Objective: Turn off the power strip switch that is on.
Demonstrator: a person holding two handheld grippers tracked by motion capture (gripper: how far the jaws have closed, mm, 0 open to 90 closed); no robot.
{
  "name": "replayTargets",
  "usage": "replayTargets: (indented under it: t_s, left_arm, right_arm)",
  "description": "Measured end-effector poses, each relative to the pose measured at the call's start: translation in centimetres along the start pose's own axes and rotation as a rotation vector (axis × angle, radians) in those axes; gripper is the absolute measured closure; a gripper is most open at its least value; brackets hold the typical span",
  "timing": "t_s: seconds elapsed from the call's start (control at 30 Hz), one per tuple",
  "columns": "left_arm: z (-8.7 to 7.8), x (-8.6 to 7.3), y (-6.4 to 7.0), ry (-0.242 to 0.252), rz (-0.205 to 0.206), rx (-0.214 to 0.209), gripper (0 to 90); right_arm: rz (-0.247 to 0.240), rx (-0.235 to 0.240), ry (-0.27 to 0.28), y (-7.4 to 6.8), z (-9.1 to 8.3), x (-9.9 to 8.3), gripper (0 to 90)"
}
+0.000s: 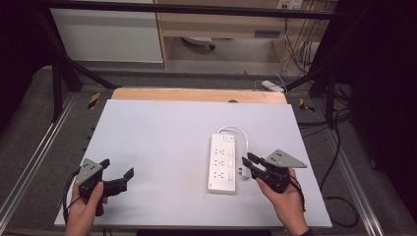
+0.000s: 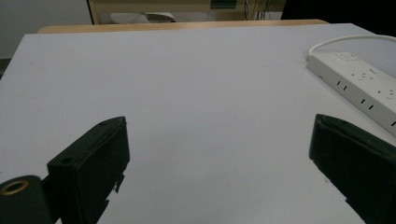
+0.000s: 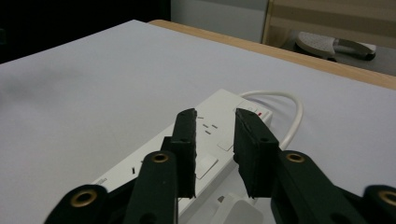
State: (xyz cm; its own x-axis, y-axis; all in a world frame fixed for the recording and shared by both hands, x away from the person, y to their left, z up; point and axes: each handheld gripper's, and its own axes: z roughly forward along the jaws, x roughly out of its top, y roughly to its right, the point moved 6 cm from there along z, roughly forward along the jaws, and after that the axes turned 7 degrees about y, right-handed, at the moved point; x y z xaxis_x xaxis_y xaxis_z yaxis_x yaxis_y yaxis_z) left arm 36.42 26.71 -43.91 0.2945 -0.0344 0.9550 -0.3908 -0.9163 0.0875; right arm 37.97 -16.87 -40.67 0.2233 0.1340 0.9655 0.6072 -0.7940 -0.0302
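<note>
A white power strip [image 1: 222, 162] lies on the white table [image 1: 162, 142], right of centre, with its cable [image 1: 237, 130] looping off its far end. A white plug [image 1: 243, 171] rests against the strip's right side. My right gripper [image 1: 249, 160] hovers just over that plug and the strip's right edge. In the right gripper view, the right gripper [image 3: 215, 135] has its jaws a little apart with nothing clamped; the strip [image 3: 135, 161] and plug [image 3: 236, 210] lie beneath. My left gripper [image 1: 118, 168] is held wide open and empty at the front left, and the strip [image 2: 359, 86] shows far right in its view.
A wooden strip [image 1: 196, 95] borders the table's far edge. Metal frame rails [image 1: 29, 157] run along both sides, and cables [image 1: 334, 162] hang off the right. Bare white surface [image 2: 196, 93] stretches ahead of the left gripper.
</note>
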Motion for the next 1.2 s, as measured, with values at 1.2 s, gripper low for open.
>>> replayTargets:
  t_s: [1.2]
  left_arm:
    - [0.0,0.0,0.1,0.0,0.003,-0.001,5.4]
  right_arm:
    - [-0.006,0.09,-0.083,-1.9,1.8,-3.1,90.0]
